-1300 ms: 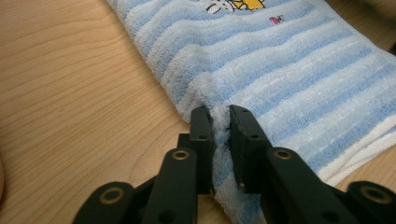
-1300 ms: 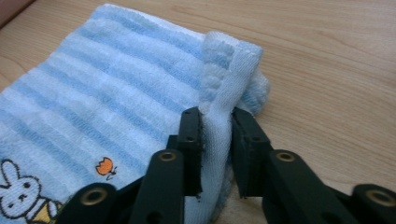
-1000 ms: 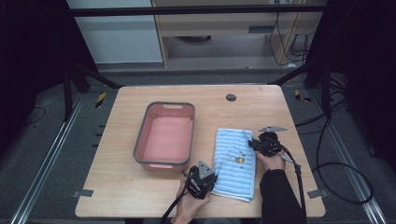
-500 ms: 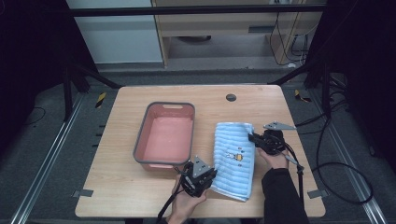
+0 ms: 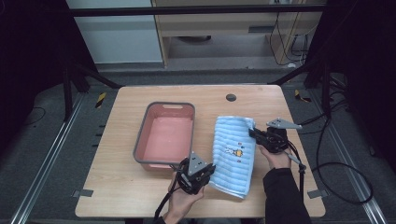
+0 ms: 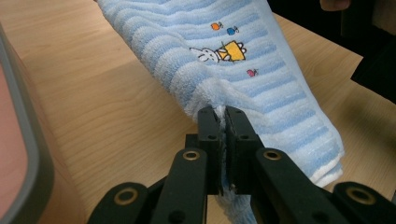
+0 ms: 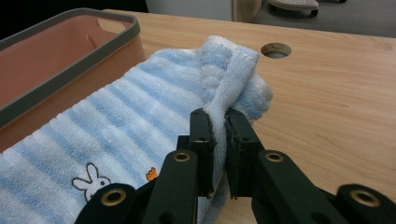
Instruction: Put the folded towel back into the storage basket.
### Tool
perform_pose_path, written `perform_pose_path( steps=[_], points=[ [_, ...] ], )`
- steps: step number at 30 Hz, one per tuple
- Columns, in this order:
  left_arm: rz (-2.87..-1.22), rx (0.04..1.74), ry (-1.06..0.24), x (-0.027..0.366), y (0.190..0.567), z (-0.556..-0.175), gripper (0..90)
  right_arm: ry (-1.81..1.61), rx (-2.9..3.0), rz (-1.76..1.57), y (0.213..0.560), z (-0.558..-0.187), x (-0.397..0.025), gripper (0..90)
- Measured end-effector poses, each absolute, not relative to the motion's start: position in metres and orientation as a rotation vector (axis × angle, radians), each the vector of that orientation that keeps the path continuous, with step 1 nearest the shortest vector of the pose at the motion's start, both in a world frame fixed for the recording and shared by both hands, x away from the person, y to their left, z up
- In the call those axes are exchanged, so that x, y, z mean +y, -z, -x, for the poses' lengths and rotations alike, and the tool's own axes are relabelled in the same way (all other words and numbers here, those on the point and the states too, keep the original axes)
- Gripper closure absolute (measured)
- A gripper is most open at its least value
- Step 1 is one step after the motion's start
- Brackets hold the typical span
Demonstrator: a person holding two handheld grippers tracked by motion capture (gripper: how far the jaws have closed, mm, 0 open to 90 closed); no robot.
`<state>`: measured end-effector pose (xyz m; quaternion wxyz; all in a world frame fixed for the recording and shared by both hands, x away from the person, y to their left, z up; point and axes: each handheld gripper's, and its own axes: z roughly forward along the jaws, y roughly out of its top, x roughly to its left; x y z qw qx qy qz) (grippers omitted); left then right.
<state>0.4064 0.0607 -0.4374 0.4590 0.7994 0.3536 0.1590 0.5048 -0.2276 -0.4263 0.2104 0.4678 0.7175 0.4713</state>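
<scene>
While both my grippers pinch it, the striped towel spans between them. Left gripper clamps its near edge; right gripper clamps the far corner, pink bin off to its left.

A rectangular pink plastic tub with a grey rim sits left of centre on a light wooden table that has a small round dark cable hole near its far edge.
</scene>
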Motion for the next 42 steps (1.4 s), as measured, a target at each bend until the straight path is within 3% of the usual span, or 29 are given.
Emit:
perform_pose_path(
  steps=[42],
  points=[
    [-1.805, 0.811, -0.544, 0.099, 0.361, -0.398, 85.7, -1.385, 1.895, -1.118, 0.338, -0.503, -0.188, 83.4]
  ],
)
